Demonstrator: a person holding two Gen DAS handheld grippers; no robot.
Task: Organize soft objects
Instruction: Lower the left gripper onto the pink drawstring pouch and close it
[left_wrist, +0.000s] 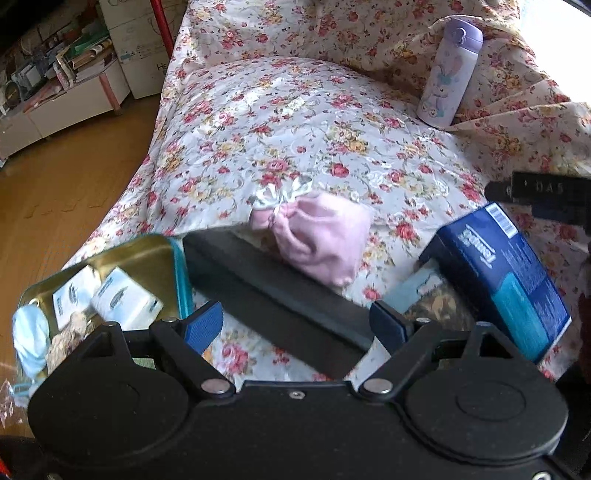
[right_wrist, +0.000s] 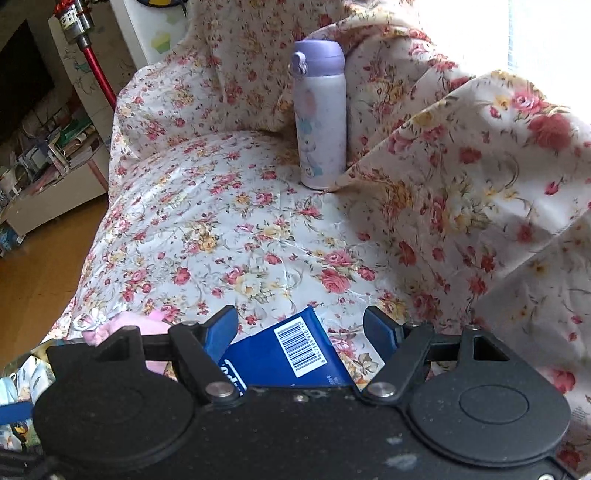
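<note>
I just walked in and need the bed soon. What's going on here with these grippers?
A person with a gripper in each hand is sorting soft things on the floral bed. The right gripper is open around a blue tissue pack, with its right finger clear of the pack. The left gripper has a dark flat piece across its fingers, and a grip can't be confirmed. An open tin already holds small packets. A pink pouch lies loose.

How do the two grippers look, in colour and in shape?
Both grippers look alike. The left gripper has a matt black body with two round covers, black link arms on silver pins, and blue ribbed fingers. The right gripper is the same, with blue fingers and pale specks on its black body.
</note>
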